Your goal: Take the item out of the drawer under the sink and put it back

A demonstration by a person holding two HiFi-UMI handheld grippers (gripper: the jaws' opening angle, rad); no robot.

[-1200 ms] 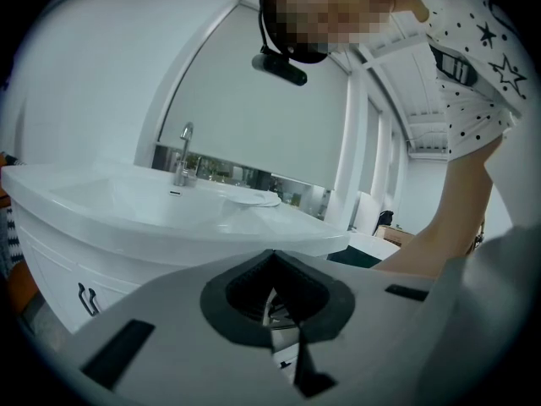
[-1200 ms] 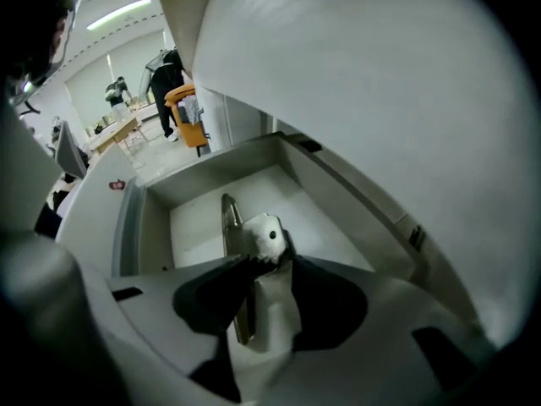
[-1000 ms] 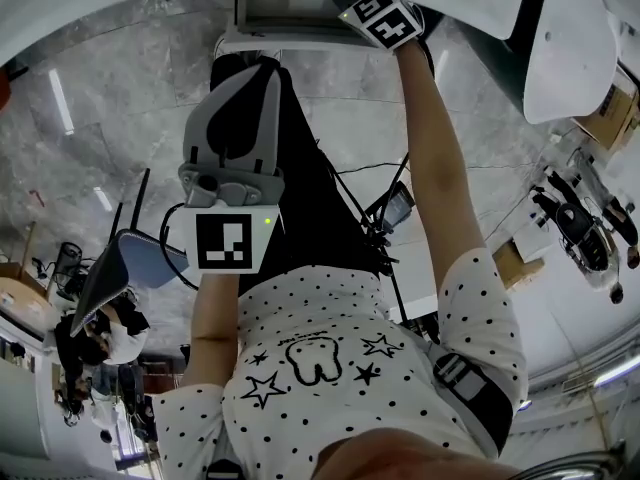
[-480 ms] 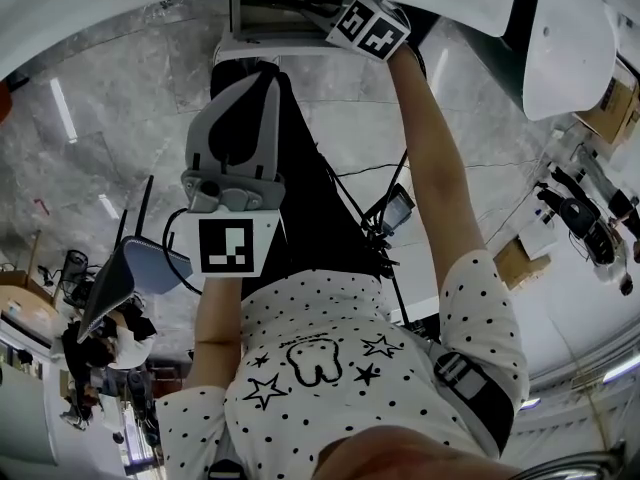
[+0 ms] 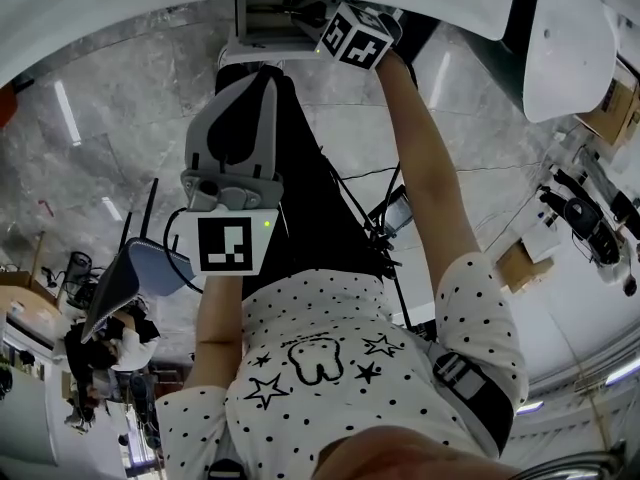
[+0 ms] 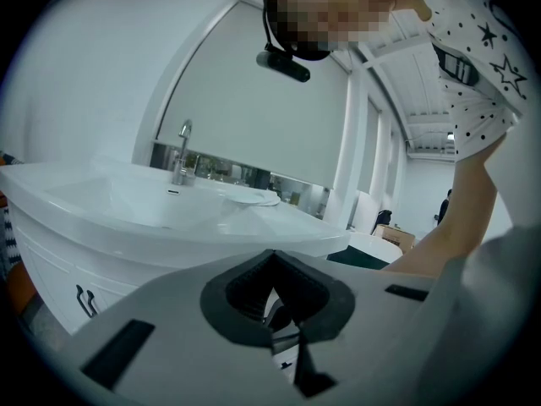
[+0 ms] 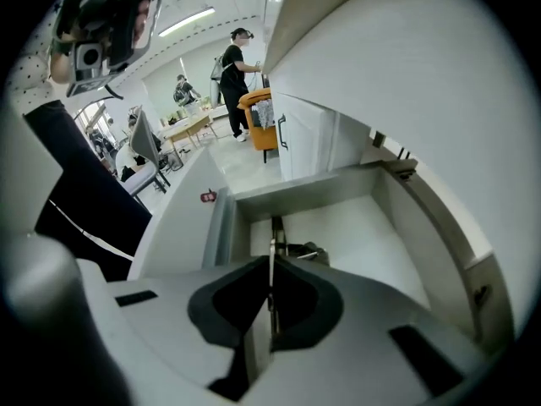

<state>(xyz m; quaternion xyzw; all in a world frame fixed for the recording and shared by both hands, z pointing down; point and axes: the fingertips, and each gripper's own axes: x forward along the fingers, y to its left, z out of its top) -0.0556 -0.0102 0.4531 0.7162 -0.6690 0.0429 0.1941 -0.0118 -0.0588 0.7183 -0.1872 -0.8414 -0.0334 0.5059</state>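
Right gripper view: right claw, just closed empty, hangs over open drawer, clear of walls.

open white drawer: small dark item lying on its bottom.

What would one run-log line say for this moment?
step: grasp | right hand-held gripper: just closed on thin item in open drawer | left hand-held gripper: shut, empty

White drawer stands pulled open, a small dark item (partly hidden) lying inside
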